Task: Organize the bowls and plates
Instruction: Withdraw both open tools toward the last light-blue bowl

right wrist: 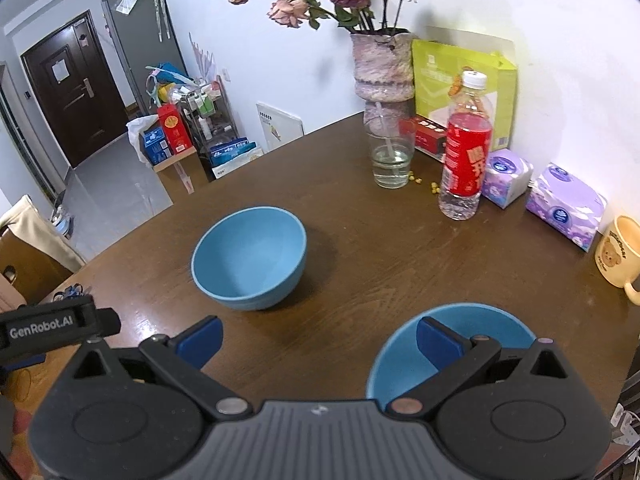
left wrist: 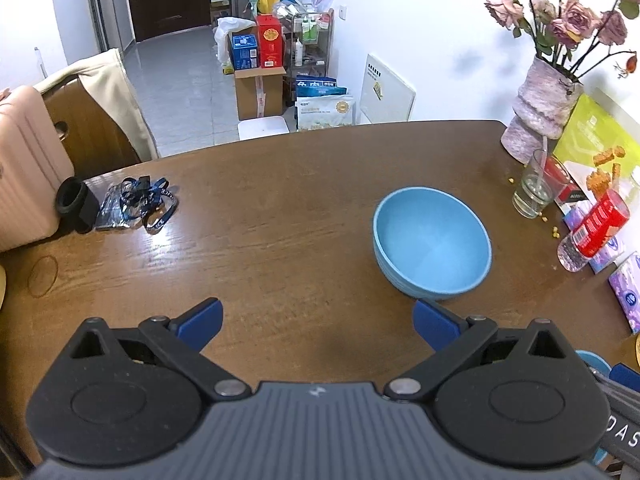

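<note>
A dark brown wooden table [left wrist: 280, 216] fills the left wrist view, with a tiled hallway and stacked boxes beyond its far edge. A round light-blue bowl [left wrist: 432, 240] stands upright towards the table's right side, well clear of the drinking glass [left wrist: 534, 196] and the pinkish stone vase of dried roses [left wrist: 540, 112] in the far right corner. A tangle of blue lanyards [left wrist: 140, 204] lies near the left edge. The left gripper [left wrist: 318, 318] hovers over bare wood with its blue fingers spread wide and nothing between them; the bowl sits just ahead of its right finger.

In the right wrist view the same light-blue bowl [right wrist: 250, 258] sits mid-table, and a second light-blue bowl [right wrist: 444, 352] lies near the front edge, partly under the right gripper [right wrist: 318, 338]. Its fingers are also spread, the right one hanging over that bowl's hollow and the left one outside the rim; contact cannot be told. A red-labelled water bottle [right wrist: 466, 148], purple tissue packs [right wrist: 566, 204] and a cream bear mug [right wrist: 618, 254] line the right edge.

Nesting the bowls looks like the step in hand. Straddling the near bowl's wall squarely and lifting it level should keep it from tipping.
</note>
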`<state>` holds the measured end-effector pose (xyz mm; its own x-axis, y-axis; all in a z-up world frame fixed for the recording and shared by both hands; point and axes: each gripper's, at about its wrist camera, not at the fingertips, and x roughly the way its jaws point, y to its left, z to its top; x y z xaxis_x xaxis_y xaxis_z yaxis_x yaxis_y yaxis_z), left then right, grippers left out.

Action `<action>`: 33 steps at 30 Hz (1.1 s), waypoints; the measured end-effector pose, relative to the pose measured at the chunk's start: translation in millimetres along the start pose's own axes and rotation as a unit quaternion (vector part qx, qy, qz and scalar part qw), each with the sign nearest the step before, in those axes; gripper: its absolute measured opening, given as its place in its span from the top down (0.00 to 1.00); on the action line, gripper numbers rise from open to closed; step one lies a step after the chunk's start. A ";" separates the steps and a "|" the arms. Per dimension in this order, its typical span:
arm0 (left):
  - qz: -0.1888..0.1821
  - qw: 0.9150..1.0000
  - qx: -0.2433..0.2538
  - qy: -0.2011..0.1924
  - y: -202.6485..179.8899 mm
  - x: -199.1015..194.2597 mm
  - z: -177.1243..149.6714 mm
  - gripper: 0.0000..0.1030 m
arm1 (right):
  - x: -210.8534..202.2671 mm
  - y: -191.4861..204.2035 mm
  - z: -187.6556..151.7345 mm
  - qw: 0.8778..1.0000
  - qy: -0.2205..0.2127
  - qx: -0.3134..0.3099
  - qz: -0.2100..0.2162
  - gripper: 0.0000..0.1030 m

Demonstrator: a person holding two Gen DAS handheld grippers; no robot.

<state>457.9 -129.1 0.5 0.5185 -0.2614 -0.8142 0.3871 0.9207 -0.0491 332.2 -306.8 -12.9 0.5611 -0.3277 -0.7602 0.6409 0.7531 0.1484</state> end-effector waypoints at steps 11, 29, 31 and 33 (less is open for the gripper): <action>-0.009 1.000 0.000 0.016 7.5 48.6 37.6 0.00 | 46.0 31.9 22.7 1.000 0.018 -0.005 -0.012 0.00; -0.007 0.999 -0.011 0.045 -24.2 130.6 71.6 0.00 | 132.5 19.7 61.6 0.997 0.051 0.026 -0.048 0.00; -0.006 0.999 -0.011 0.051 -28.3 140.0 72.1 0.00 | 141.3 18.5 62.9 0.997 0.056 0.028 -0.051 0.00; -0.005 0.998 -0.012 0.055 -30.9 147.7 71.6 0.00 | 149.3 17.5 63.8 0.996 0.061 0.031 -0.055 0.00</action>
<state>577.1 -216.9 -76.7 0.4273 -0.2382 -0.8722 0.3732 0.9251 -0.0698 460.6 -379.0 -83.4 0.4193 -0.3317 -0.8450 0.7283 0.6786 0.0950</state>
